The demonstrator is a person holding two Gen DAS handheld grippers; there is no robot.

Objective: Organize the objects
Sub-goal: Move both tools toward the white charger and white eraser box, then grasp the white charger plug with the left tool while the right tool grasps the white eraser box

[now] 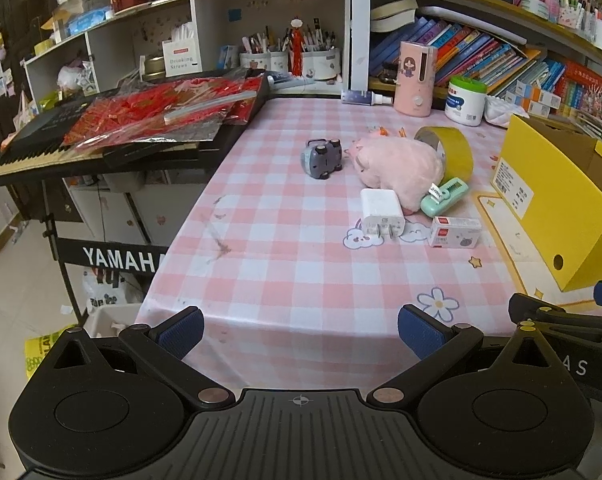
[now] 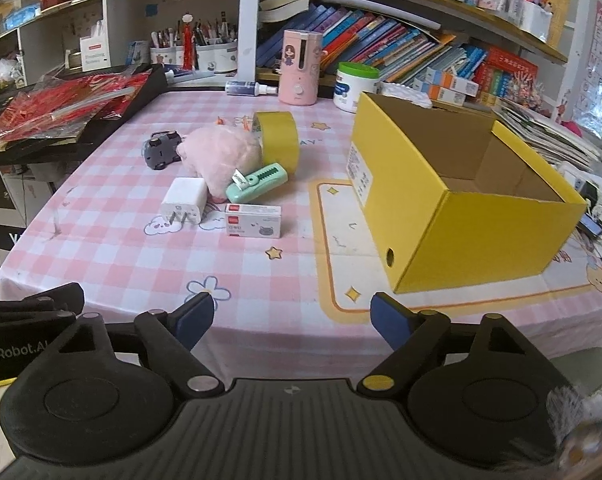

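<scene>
Here both grippers hang over the near edge of the table (image 2: 101, 248), tilted down toward the pink checked cloth. The left gripper (image 1: 299, 332) has its jaws wide apart, and nothing sits between the blue pads (image 1: 181, 330). The right gripper (image 2: 291, 320) is also released, with only cloth showing between its pads (image 2: 391, 326). It is just beside the left one; each camera catches the black frame of the other at its side.

The things to sort lie together in the middle of the table, well apart from both grippers. The plush (image 2: 221, 156) is in the centre. The toy car (image 2: 161, 150) lies on its side just left of it. The tape roll (image 2: 279, 138) stands on edge behind it. The charger (image 2: 183, 200) touches the front of the plush, and the green stapler (image 2: 257, 182) lies against it on the right. The small carton (image 2: 253, 220) is just in front of the stapler. The yellow box (image 2: 461, 216) stands open to the right, with nothing visible inside.
</scene>
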